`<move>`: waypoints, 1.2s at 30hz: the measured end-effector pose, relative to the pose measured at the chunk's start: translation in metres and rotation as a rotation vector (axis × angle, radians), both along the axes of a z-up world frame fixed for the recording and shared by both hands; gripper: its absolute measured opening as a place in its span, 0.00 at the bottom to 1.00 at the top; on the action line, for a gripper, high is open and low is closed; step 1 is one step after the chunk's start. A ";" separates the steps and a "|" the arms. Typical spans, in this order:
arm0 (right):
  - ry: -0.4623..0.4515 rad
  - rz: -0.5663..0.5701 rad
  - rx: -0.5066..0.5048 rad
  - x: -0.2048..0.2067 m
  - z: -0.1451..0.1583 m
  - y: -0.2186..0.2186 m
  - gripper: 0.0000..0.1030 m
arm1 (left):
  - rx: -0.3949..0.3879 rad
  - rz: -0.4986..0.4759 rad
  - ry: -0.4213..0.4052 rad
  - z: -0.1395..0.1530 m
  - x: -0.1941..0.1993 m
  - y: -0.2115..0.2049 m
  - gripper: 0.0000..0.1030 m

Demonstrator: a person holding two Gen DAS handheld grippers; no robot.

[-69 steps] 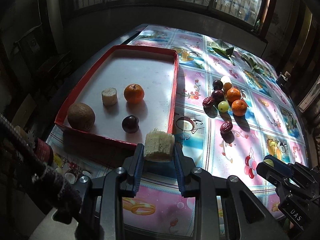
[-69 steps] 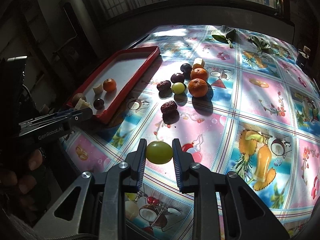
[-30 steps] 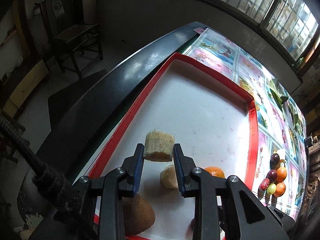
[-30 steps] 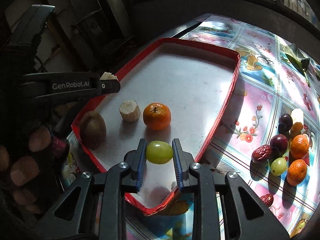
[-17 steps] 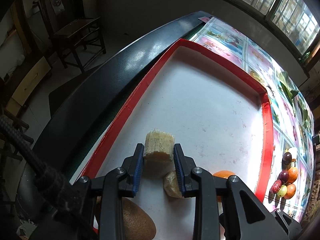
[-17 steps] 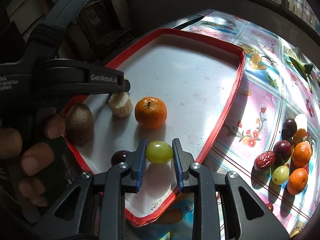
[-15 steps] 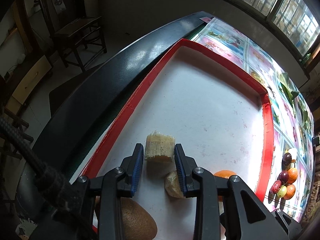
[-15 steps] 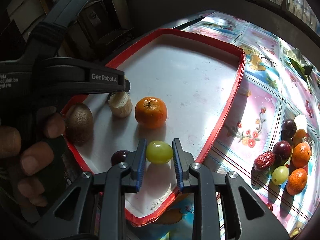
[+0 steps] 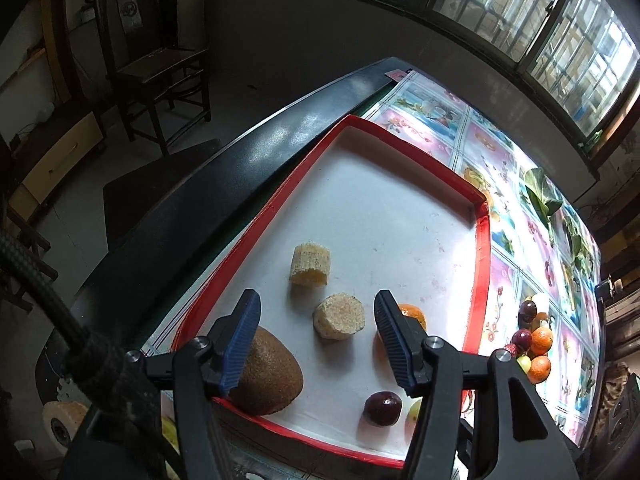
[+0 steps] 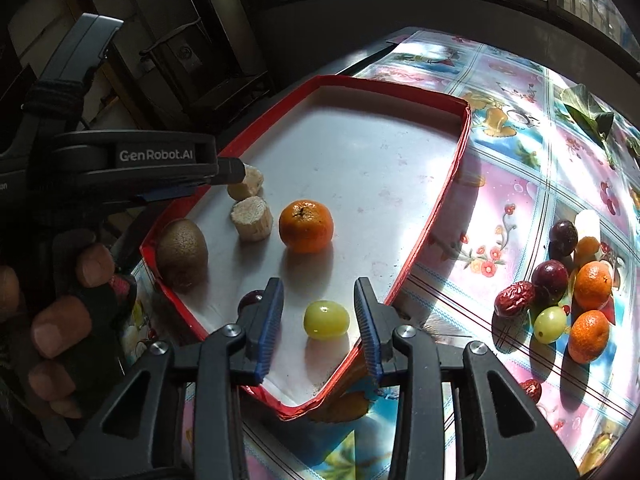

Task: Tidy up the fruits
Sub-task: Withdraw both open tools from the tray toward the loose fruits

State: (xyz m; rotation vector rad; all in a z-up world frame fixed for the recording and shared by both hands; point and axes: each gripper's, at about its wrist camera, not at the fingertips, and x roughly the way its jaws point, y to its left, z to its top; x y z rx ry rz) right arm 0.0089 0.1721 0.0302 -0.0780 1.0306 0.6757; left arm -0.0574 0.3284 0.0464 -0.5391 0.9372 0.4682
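Both grippers are letting go: the left gripper (image 9: 316,336) is spreading wide above the tray (image 10: 456,168), the right gripper (image 10: 318,320) parting around the green grape (image 10: 326,319) near its front corner. Lifting straight up is wisest.

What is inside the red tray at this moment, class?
Inside the red tray: a kiwi, two pale cut chunks, an orange, a dark plum partly hidden by the right gripper, and a green grape lying free between its open jaws.
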 end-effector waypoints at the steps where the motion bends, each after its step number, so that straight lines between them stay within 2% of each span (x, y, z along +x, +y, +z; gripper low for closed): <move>1: 0.002 -0.011 0.020 -0.005 0.003 -0.009 0.38 | -0.008 -0.007 -0.011 0.002 -0.003 -0.004 0.59; 6: 0.021 -0.090 0.077 -0.027 0.010 -0.055 0.40 | -0.035 -0.086 -0.036 0.007 -0.011 -0.037 0.59; 14: 0.020 -0.229 0.123 -0.056 0.016 -0.131 0.40 | -0.010 -0.241 -0.049 0.016 -0.018 -0.099 0.61; 21: 0.024 -0.312 0.127 -0.070 0.012 -0.176 0.40 | -0.002 -0.353 -0.024 0.010 -0.024 -0.147 0.61; 28: 0.034 -0.372 0.132 -0.079 0.002 -0.207 0.40 | 0.015 -0.422 -0.001 0.003 -0.034 -0.181 0.61; 32: 0.031 -0.390 0.126 -0.085 0.001 -0.216 0.40 | 0.055 -0.430 0.018 0.003 -0.038 -0.193 0.61; 36: 0.026 -0.410 0.110 -0.089 0.001 -0.222 0.40 | 0.148 -0.403 0.040 0.004 -0.041 -0.201 0.61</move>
